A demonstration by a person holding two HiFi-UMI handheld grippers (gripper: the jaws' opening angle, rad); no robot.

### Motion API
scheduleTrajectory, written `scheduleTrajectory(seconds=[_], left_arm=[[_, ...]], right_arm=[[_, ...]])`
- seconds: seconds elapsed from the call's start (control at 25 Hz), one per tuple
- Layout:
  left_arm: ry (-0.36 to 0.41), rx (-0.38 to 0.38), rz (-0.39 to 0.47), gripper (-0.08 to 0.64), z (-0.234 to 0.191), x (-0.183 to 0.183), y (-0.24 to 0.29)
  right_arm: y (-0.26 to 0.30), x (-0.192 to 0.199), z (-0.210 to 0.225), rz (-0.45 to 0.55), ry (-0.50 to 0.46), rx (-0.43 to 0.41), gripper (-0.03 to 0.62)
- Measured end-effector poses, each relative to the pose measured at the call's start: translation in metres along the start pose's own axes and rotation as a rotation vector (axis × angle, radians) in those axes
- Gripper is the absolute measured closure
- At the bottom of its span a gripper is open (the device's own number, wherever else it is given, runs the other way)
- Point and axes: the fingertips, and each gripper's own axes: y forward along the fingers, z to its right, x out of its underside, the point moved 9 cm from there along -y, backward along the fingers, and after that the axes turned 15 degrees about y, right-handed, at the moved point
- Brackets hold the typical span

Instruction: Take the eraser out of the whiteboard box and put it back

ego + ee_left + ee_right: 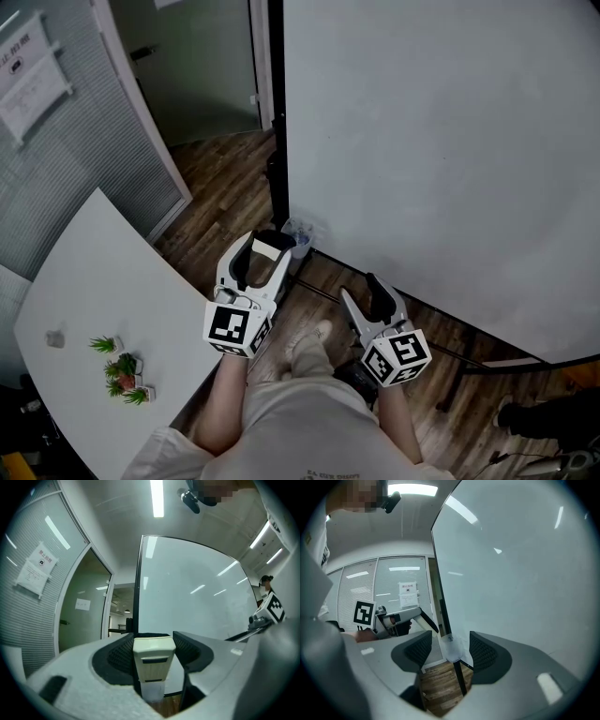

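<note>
The left gripper (266,246) clamps the eraser (153,660), out of the box (300,237) at the whiteboard's (441,141) lower corner. Next it likely needs lowering back in. The right gripper (363,294) gapes empty.

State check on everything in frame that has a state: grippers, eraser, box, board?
left gripper: shut on the eraser, held level in front of the whiteboard
eraser: out of the box, clamped between the left gripper's pads
right gripper: open, nothing between its jaws
whiteboard box: at the whiteboard's edge, eraser not in it; other contents not clear
whiteboard: blank, no writing visible
</note>
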Motion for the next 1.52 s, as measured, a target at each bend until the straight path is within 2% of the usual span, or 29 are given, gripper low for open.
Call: scheduleTrajectory(seconds=[0.84,1.52], left_arm=[[0.010,0.023,-0.022,0.302,0.005,0.006,0.001],[0.012,0.047,-0.031,0.303,0.008,0.011,0.027]], right_arm=[[-0.003,0.000,0.001,0.000,0.000,0.009,0.342],[0.004,-0.005,0.019,-0.008,0.015,0.023,0.342]])
